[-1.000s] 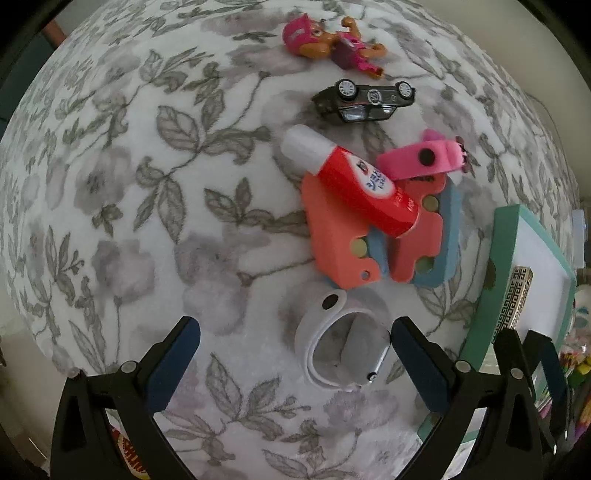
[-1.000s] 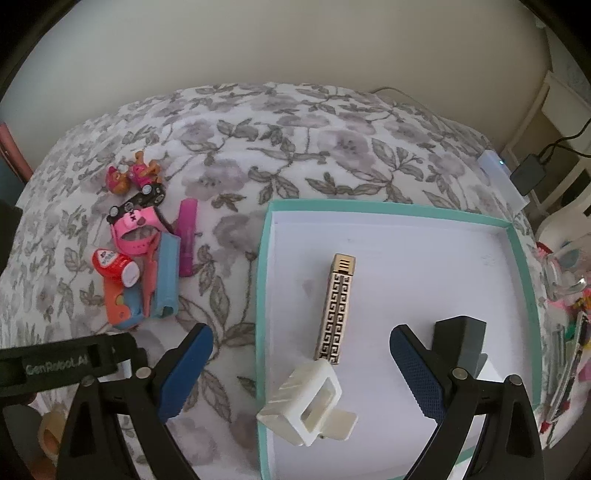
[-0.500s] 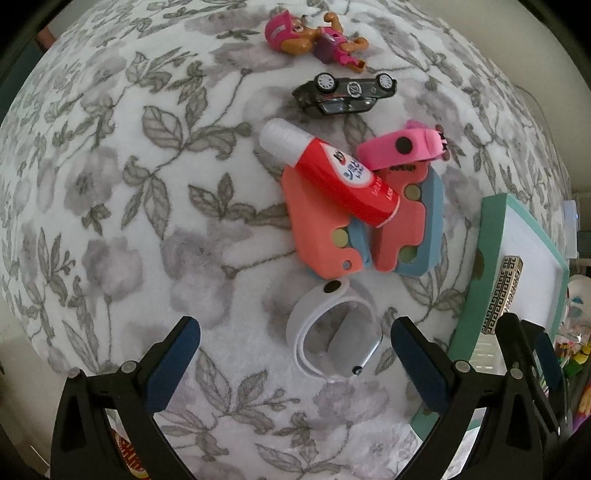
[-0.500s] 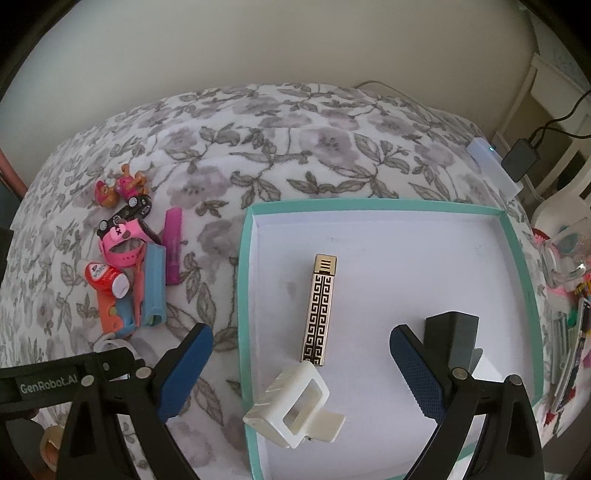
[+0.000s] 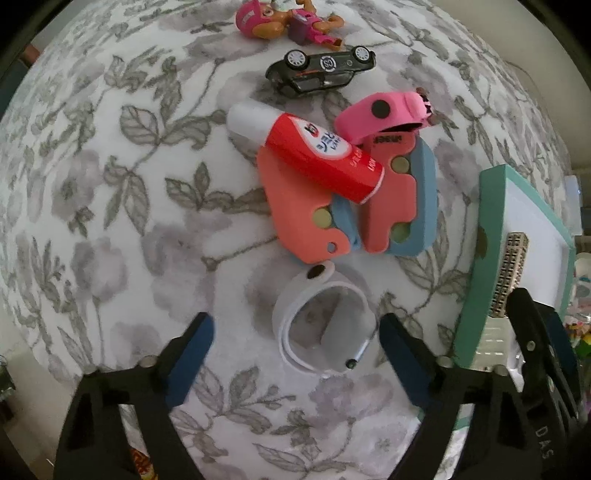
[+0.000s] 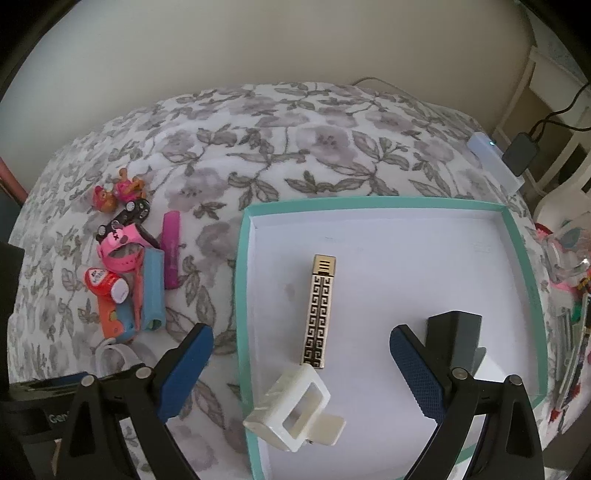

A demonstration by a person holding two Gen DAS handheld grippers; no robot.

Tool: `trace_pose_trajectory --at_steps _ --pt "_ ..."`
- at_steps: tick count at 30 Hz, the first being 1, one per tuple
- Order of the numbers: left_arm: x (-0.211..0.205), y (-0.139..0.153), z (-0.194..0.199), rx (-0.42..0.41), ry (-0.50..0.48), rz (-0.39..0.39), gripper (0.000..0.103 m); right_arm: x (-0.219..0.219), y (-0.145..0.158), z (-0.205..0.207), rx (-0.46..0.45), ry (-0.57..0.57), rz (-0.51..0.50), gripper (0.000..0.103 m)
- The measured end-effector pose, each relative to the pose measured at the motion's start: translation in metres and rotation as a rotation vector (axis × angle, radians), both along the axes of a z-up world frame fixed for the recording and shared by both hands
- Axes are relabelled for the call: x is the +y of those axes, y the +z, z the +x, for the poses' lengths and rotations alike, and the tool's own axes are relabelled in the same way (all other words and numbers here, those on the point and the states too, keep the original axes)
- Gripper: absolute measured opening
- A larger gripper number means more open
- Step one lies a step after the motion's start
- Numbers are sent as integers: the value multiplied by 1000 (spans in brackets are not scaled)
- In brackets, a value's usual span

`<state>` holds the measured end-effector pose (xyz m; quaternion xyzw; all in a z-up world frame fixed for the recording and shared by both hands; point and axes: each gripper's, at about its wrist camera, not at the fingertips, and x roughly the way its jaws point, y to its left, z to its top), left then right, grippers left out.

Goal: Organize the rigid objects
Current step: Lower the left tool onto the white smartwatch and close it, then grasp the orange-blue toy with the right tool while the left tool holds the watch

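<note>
The left gripper (image 5: 295, 332) points straight down at the flowered bedcover (image 5: 110, 206), and its blue-padded jaws have just been closing. They now stand narrower than a second ago, yet apart. The white looped strap with a small metal pin (image 5: 325, 325) lies between them. The left pad is well clear of the loop; the right pad is just beside its pin end, and I cannot tell if it touches. I judge that the grasp of this strap is beginning, so it is probably the next thing to go into the tray.

Beyond the strap, further from the gripper, lies the pile: two coral and blue foam pieces (image 5: 351, 206), a red glue stick with white cap (image 5: 310, 151) across them, a pink watch band (image 5: 384, 114), a black toy car (image 5: 321, 70) and a pink toy figure (image 5: 284, 22).

To the right, the right gripper (image 6: 299, 365) hovers above the white tray with teal rim (image 6: 243, 280), jaws wide apart and empty. Below it lie a gold patterned lighter (image 6: 319, 314), a cream square hair clip (image 6: 291, 410) and a dark grey block (image 6: 458, 328) near its right finger.
</note>
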<state>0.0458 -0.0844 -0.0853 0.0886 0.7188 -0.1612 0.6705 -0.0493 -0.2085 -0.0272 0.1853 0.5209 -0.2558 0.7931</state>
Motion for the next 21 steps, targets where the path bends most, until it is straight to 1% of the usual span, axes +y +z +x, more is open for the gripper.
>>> trace_pose_trajectory --at_steps 3,4,6,7,9,10,13,16,21 --pt "0 -3 -2 17 1 -11 73 -1 0 2 -12 -3 29 98" --pt "1 -4 -3 20 -4 -15 71 -1 0 2 -19 -7 43 98" --pt "2 -6 -7 24 -11 -25 64 -2 2 4 -32 -9 62 98" --pt "5 -9 -6 25 -16 -29 63 -2 3 4 -41 -9 70 98" --pt "5 -8 -9 29 -17 -43 55 -1 5 7 -57 -3 82 98" --pt "5 -7 -9 33 -13 -50 53 0 6 9 -63 1 88 98" --pt "5 -3 -7 41 3 -59 53 1 7 14 -77 7 108 98" --pt "10 -6 -1 61 23 -75 53 3 9 20 -94 16 128 98" --pt "23 -4 9 60 69 -82 53 10 11 33 -110 39 132 98"
